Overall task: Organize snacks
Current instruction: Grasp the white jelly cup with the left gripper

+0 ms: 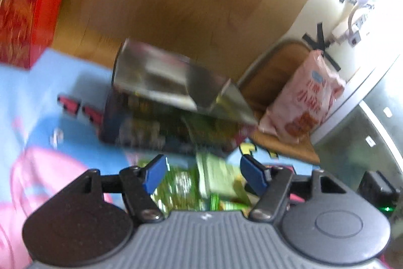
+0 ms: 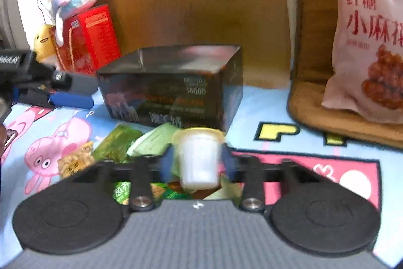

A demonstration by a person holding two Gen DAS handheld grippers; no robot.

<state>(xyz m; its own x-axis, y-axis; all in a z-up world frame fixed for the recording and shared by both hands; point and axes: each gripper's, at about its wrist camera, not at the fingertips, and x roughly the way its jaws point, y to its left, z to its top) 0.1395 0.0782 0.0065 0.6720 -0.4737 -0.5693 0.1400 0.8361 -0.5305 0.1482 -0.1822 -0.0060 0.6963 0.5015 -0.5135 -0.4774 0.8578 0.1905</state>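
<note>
Right gripper (image 2: 196,160) pinches a small white jelly cup (image 2: 199,158) just in front of the dark open box (image 2: 173,85) — grip looks shallow, so it could slip onto the green packets (image 2: 118,143). Left gripper (image 1: 204,173) hangs spread wide, empty, before that box.

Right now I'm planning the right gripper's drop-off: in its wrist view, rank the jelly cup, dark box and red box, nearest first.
1. Jelly cup, held between the right gripper fingers.
2. Dark box, open-topped, just ahead.
3. Red box, far back left by the wall.
</note>
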